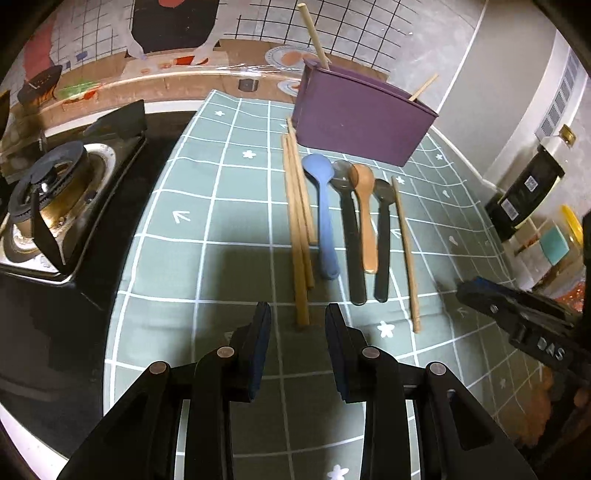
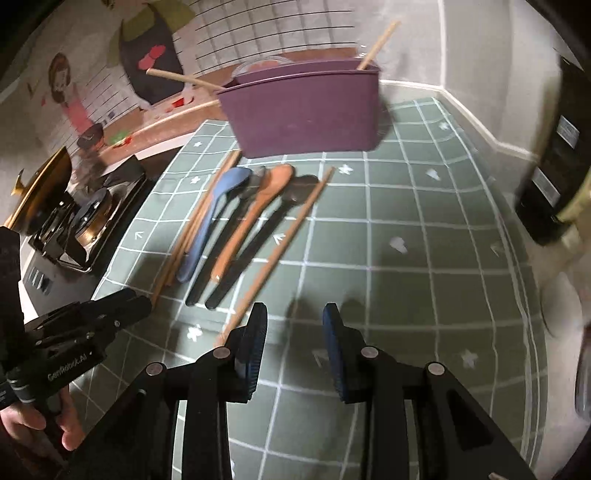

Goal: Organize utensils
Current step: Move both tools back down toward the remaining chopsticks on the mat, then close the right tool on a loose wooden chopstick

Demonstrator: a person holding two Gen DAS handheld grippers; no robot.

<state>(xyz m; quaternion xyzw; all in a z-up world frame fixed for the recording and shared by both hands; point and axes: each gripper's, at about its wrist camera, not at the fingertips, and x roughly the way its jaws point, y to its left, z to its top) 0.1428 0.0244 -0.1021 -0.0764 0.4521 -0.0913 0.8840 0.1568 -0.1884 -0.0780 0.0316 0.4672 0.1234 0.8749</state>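
Observation:
On the green checked mat (image 1: 221, 192) lie a bundle of wooden chopsticks (image 1: 299, 229), a blue spoon (image 1: 325, 214), two black spoons (image 1: 351, 243), a wooden spoon (image 1: 365, 214) and a single chopstick (image 1: 404, 251). Behind them stands a purple container (image 1: 362, 122) with two chopsticks (image 1: 314, 33) leaning in it. My left gripper (image 1: 298, 317) is open, low over the mat, and the bundle's near ends lie just between its fingertips, untouched. My right gripper (image 2: 295, 317) is open over bare mat. The single chopstick (image 2: 280, 243) ends just left of its left finger.
A gas stove (image 1: 55, 184) sits left of the mat on the dark counter. A black box (image 1: 524, 192) and jars (image 1: 554, 247) stand along the right wall. A hand (image 2: 22, 421) holds the left gripper (image 2: 136, 302) at the lower left of the right wrist view.

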